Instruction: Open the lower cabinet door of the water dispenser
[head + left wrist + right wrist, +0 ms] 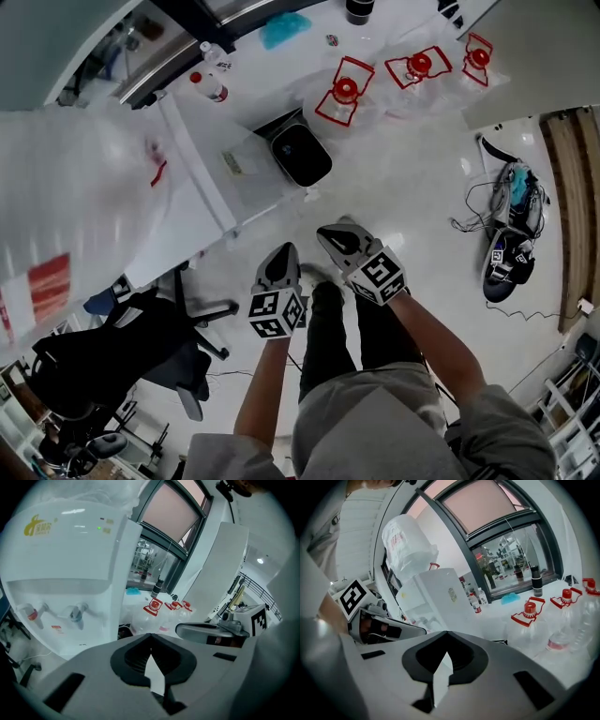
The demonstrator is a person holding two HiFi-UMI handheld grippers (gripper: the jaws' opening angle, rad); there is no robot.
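Nothing is begun yet: water dispenser (pixel 202 159) isn't touched, lower door isn't shown. L gripper (pixel 281 255) & R gripper (pixel 337 234) are held pinched together, empty.

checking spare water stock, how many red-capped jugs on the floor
3 jugs on the floor beside the water dispenser: nearest, middle, farthest. Others may sit out of frame.

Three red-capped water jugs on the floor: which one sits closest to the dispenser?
The leftmost jug in the head view, just past the black container beside the dispenser. The other two jugs stand farther right, away from it.
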